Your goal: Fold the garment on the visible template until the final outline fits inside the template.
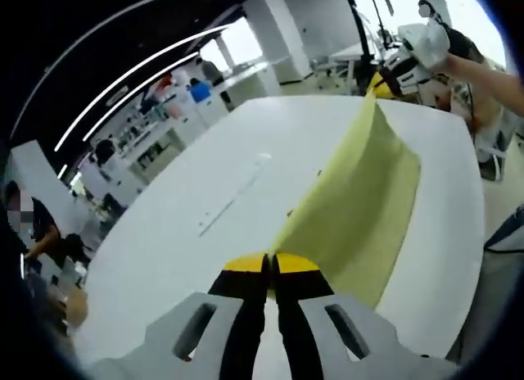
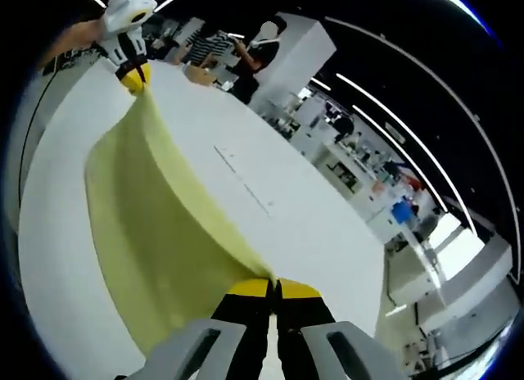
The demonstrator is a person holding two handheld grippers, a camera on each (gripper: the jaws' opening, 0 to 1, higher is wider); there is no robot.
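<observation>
Yellow garment (image 1: 360,208) stretched above white tabletop (image 1: 205,208); left gripper (image 1: 271,265) and right gripper (image 2: 274,290) fingers clamped on opposite ends, 6 o'clock.

garment (image 1: 360,208) pale yellow, plain | table (image 1: 205,192) white | gripper tips (image 1: 271,263) yellow, prob. black jaws

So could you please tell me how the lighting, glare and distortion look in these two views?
Left gripper view: bright windows blow out the top; the white table bows under fisheye; the yellow garment reads evenly lit, with the left hand-held gripper sharp. Right gripper view: ceiling light strips curve, glare sits at lower right, and the right hand-held gripper looks crisp.
</observation>
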